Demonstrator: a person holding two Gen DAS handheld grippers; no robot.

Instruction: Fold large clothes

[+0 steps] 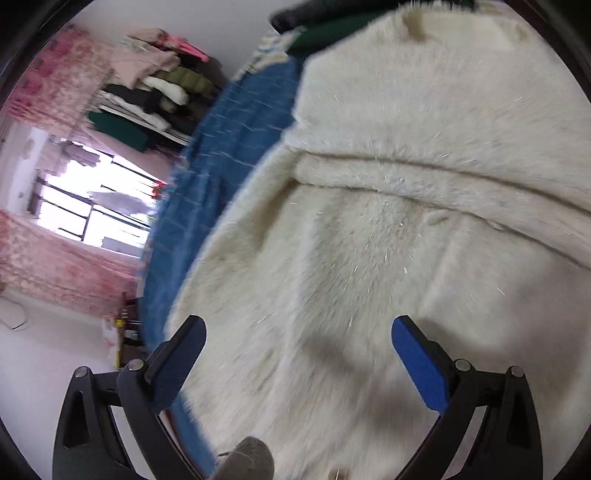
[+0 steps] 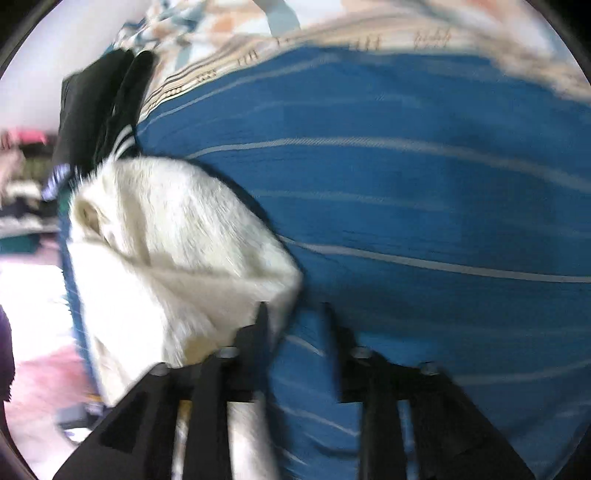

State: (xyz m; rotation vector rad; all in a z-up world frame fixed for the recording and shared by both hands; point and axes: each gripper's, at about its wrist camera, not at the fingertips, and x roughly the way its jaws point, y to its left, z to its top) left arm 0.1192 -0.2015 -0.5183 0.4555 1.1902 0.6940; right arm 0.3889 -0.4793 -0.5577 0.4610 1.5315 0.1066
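Observation:
A large cream faux-fur coat lies spread on a blue striped bedcover. My left gripper is open just above the fur, its blue-padded fingers apart and empty. In the right wrist view a folded part of the same coat rises off the bedcover. My right gripper is at the coat's corner; the fur edge lies against the left finger. The view is blurred, and a gap shows between the fingers, so whether they pinch the fur is unclear.
Dark green and black garments lie at the coat's far end. A shelf piled with folded clothes, pink curtains and a bright window stand beyond the bed's left edge. A patterned quilt and black clothing lie further along the bed.

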